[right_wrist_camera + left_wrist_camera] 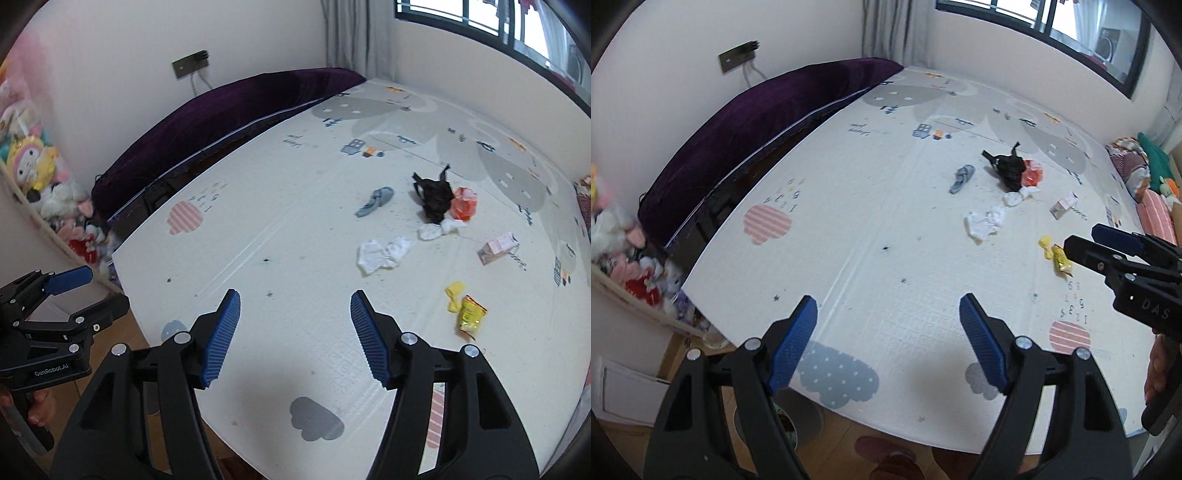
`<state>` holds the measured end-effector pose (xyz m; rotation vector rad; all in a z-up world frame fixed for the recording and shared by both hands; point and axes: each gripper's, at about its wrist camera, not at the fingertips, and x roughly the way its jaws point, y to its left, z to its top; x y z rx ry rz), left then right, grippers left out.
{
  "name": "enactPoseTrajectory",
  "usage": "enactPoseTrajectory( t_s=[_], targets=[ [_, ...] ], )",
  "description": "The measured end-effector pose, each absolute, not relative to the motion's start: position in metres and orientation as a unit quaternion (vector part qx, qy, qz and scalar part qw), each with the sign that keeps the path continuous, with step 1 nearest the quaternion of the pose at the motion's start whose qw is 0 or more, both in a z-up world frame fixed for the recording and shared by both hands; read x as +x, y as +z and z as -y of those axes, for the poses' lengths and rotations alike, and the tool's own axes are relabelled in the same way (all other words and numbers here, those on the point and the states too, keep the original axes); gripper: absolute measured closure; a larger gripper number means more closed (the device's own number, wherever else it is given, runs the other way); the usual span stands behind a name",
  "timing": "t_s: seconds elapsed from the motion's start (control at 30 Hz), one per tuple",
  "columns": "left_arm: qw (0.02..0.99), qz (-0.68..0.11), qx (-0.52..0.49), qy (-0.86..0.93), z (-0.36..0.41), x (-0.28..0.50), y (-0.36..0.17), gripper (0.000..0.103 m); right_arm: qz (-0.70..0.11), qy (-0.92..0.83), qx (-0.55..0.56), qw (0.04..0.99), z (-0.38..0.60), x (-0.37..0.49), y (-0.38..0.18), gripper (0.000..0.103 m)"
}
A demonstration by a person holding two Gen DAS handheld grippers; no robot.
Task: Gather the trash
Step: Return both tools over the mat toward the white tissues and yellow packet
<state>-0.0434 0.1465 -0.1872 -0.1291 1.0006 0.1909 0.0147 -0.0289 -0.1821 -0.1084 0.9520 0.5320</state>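
Note:
Trash lies scattered on a patterned play mat (868, 229) (295, 258). There is a black bag (1006, 166) (434, 195), an orange wrapper (1032, 173) (464, 203), crumpled white tissues (984, 219) (382, 253), a small pink carton (1063, 206) (498, 248), yellow wrappers (1057, 256) (467, 310) and a grey sock (961, 178) (375, 201). My left gripper (888, 310) is open and empty above the mat's near edge. My right gripper (295, 304) is open and empty, with the yellow wrappers ahead to its right.
A purple cushion (757, 122) runs along the left wall. Plush toys (624, 251) (33, 166) fill a shelf at the left. Pillows (1145, 177) lie at the far right. Wooden floor and a slipper (882, 454) are below the mat edge.

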Motion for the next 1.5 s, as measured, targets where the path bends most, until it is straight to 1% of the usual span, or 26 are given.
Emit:
enactPoseTrajectory(
  t_s=[0.33,0.47,0.63,0.9,1.2,1.37,1.5],
  targets=[
    [0.877,-0.481,-0.017,-0.003,-0.058,0.045,-0.180,0.024,-0.455,0.128,0.010,0.881,0.153,0.068,-0.177,0.043],
    [0.874,-0.485,0.004,-0.045,-0.023,0.073,-0.187,0.024,-0.456,0.085,0.029,0.885,0.188,0.079,-0.181,0.043],
    [0.867,-0.490,0.023,-0.089,0.003,0.100,-0.194,0.024,-0.467,0.046,0.045,0.882,0.211,0.085,-0.193,0.043],
    [0.853,-0.496,0.052,-0.154,0.016,0.149,-0.211,0.024,-0.478,-0.006,0.072,0.875,0.214,0.106,-0.209,0.043],
    [0.842,-0.507,0.061,-0.173,-0.004,0.193,-0.240,0.024,-0.484,-0.022,0.086,0.870,0.189,0.148,-0.235,0.043],
    [0.837,-0.517,0.060,-0.171,-0.009,0.213,-0.269,0.024,-0.492,-0.037,0.090,0.865,0.194,0.170,-0.268,0.043],
    [0.833,-0.521,0.062,-0.174,0.004,0.224,-0.292,0.024,-0.500,-0.051,0.083,0.860,0.208,0.177,-0.299,0.043]
  ],
)
